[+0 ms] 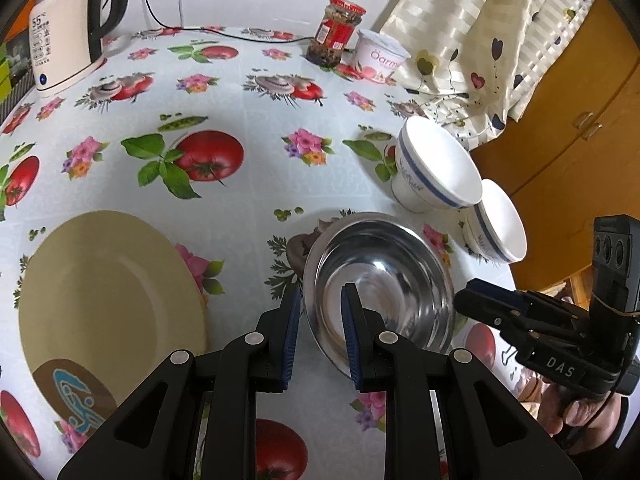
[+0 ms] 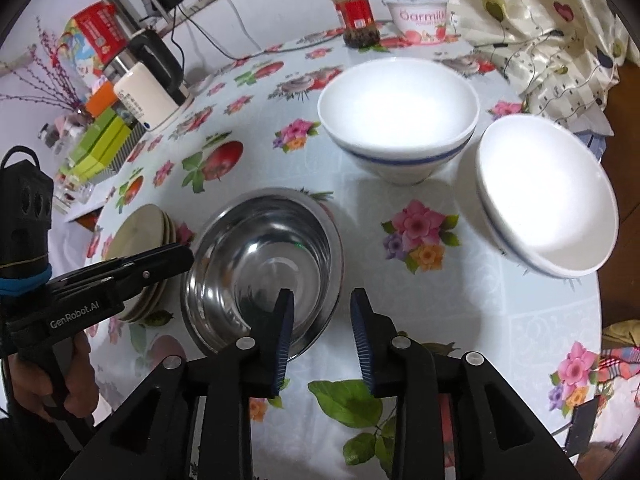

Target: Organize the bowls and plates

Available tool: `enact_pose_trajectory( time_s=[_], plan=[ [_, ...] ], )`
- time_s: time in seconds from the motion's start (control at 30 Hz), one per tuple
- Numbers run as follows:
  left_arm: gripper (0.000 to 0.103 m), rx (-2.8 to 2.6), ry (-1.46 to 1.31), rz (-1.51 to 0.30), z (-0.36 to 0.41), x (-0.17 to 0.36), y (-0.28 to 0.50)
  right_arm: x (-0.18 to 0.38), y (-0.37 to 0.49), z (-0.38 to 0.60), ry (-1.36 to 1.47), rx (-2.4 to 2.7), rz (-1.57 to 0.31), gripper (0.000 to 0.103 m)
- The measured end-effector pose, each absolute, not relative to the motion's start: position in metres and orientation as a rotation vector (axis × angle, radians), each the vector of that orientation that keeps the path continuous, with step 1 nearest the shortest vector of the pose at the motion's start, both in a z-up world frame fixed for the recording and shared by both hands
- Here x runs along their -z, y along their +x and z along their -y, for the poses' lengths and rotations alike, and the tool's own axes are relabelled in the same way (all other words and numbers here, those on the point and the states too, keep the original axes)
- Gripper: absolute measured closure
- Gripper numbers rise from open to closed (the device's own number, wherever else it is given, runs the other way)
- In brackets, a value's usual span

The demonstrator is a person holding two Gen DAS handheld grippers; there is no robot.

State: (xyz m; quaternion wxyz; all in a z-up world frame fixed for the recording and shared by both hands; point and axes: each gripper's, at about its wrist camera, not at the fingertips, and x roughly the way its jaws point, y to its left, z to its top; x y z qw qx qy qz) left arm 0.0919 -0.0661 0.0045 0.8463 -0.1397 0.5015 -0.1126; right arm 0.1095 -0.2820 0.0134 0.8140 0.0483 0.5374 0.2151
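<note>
The steel bowl (image 1: 380, 280) sits upright on the flowered tablecloth (image 1: 240, 120), just below the middle of both wrist views, and my left gripper (image 1: 320, 328) straddles its near rim at about seven o'clock on the bowl: one blue pad outside the wall, the other inside, a gap showing on either side, so the jaws stand apart and I cannot see them pinching the metal. My right gripper (image 2: 322, 336) tilts steeply down over the bowl's five o'clock edge, left finger over the basin, right finger outside over the cloth; its jaws stand apart with nothing pressed between them. In the right wrist view my left hand (image 2: 52, 384) wraps the other tool's handle at eight o'clock, that tool slanting in toward the bowl. At nine o'clock from the bowl lies the stack of yellow plates (image 2: 140, 236), close beside it. At one o'clock stands a white bowl with a blue band (image 2: 400, 120), and at three o'clock a second white bowl (image 2: 548, 196) near the table's edge. Farther back stand a jar (image 2: 356, 12), a yogurt tub (image 2: 420, 16) and a kettle (image 1: 64, 44).
</note>
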Motion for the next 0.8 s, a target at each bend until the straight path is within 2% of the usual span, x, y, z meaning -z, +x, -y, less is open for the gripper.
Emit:
enact_pose_trajectory(
  time_s=[0.43,0.8],
  plan=[
    [0.081,0.282,-0.265,-0.970,0.073,-0.045,0.082,-0.053,0.104,0.295,0.118,-0.441,-1.049,0.074],
    [0.081,0.310,-0.271,-0.972,0.076,-0.051,0.096,-0.069,0.111,0.300,0.128,-0.422,-1.017,0.074]
  ],
)
